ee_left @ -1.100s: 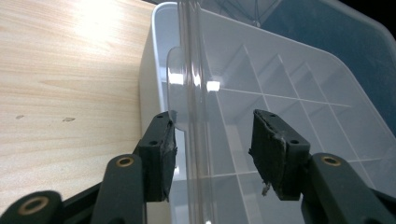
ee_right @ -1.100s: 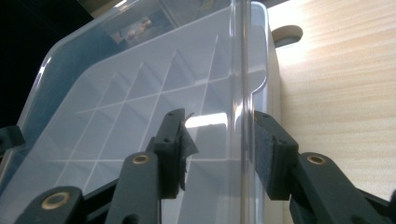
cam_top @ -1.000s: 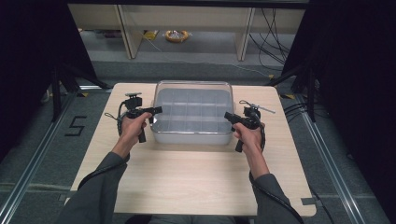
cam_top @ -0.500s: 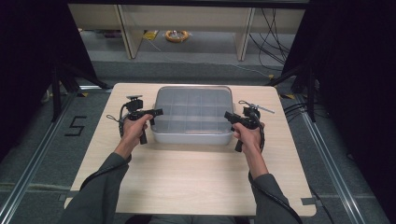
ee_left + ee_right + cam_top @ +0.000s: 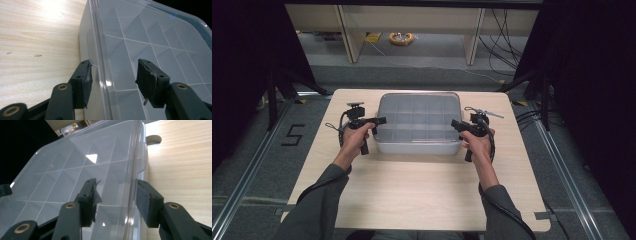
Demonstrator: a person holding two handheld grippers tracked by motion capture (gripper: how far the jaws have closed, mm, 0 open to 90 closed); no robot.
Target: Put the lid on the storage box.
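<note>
Straddling box (image 5: 419,124) edges, both claws agape.

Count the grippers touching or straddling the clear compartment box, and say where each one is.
2: left gripper at the box's left edge, right gripper at its right edge.

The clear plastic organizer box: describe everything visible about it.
The clear plastic organizer box is a shallow, rounded-corner rectangle of translucent plastic, with a see-through lid lying closed over a grid of compartments that look empty. It sits flat toward the far middle of the wooden table. A small latch tab shows on each short side. The left gripper and right gripper each straddle a side rim, jaws open, one jaw over the lid and one outside the wall.
</note>
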